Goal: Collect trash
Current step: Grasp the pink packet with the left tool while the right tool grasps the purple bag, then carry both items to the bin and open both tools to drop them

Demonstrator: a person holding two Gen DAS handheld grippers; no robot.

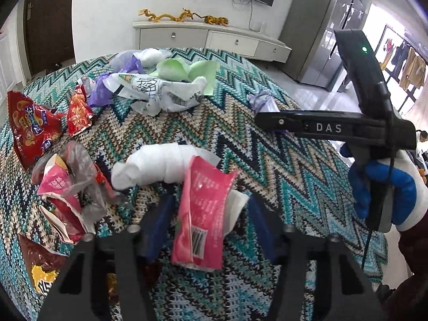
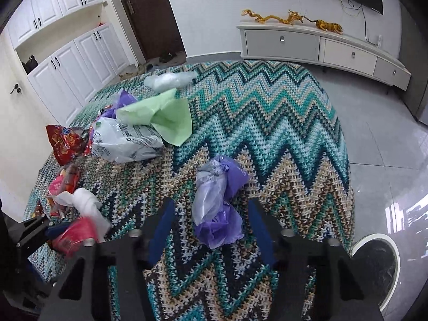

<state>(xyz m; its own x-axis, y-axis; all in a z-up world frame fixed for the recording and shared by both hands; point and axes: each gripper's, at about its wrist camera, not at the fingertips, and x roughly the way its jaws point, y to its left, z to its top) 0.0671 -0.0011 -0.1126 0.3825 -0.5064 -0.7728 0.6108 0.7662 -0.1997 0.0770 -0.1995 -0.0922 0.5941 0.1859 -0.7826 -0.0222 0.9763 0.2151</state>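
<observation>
Low in each frame, the left gripper (image 1: 208, 214) straddled a pink wrapper (image 1: 203, 214) and the right gripper (image 2: 211, 219) a purple bag (image 2: 218, 200) on the zigzag-covered tabletop (image 2: 281, 139), fingers apart and not visibly pressing, apparently so both could be lifted together.

The letters "DAS" stand in white on the black body of the right gripper (image 1: 270, 123), seen to the right of and beyond the left tongs. A barcode (image 1: 197, 242) is printed on the pink packet (image 1: 203, 208) lying between the left tongs' fingers; its small print is too fine to read. Large dark characters mark the white plastic bag (image 1: 152, 91) far ahead of the left tongs, but they cannot be made out.
</observation>
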